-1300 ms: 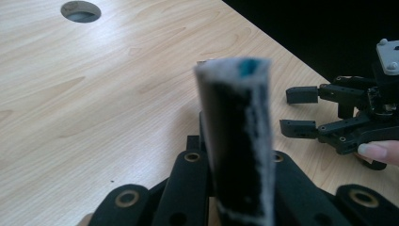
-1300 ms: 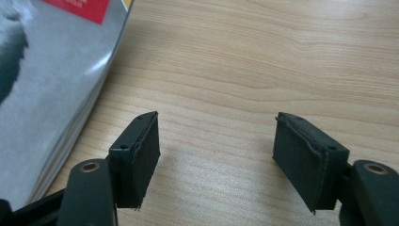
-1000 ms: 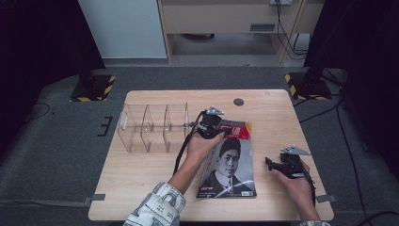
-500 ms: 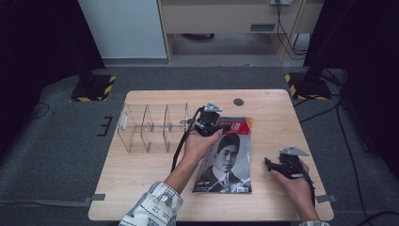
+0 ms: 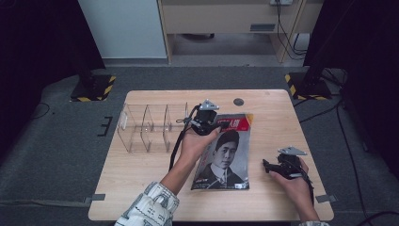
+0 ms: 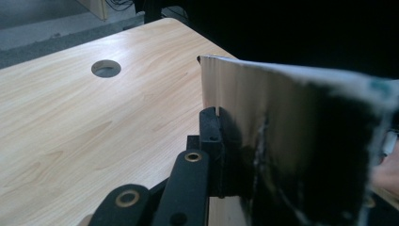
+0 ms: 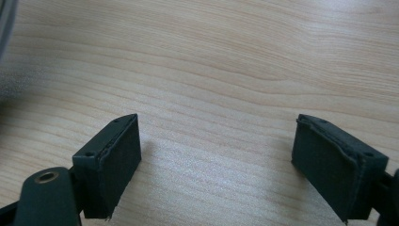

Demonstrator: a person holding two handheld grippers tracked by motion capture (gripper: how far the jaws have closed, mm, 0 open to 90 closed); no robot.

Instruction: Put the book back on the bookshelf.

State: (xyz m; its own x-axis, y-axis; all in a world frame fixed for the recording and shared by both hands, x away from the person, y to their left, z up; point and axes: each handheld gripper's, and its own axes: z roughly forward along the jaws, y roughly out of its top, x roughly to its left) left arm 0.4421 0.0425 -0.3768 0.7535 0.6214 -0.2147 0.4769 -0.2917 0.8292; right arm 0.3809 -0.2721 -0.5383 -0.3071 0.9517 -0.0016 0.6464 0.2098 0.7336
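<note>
Resting near the counter's (image 5: 141,197) front right corner, the right tool (image 5: 268,165) has just been opening, nothing between its jaws. Just left lies the magazine (image 5: 226,155), its far left corner lifted, pinched by the clenched left tool (image 5: 217,125). Beyond stand a clear divider rack (image 5: 150,127) and a cable hole (image 5: 238,101), apart.

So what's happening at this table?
A person works with a hand-held gripper in each hand. The left one is clamped on the top edge of a magazine and tilts it up off the table, next to a clear rack. The right one, jaws just opened and holding nothing, rests beside the magazine.
</note>
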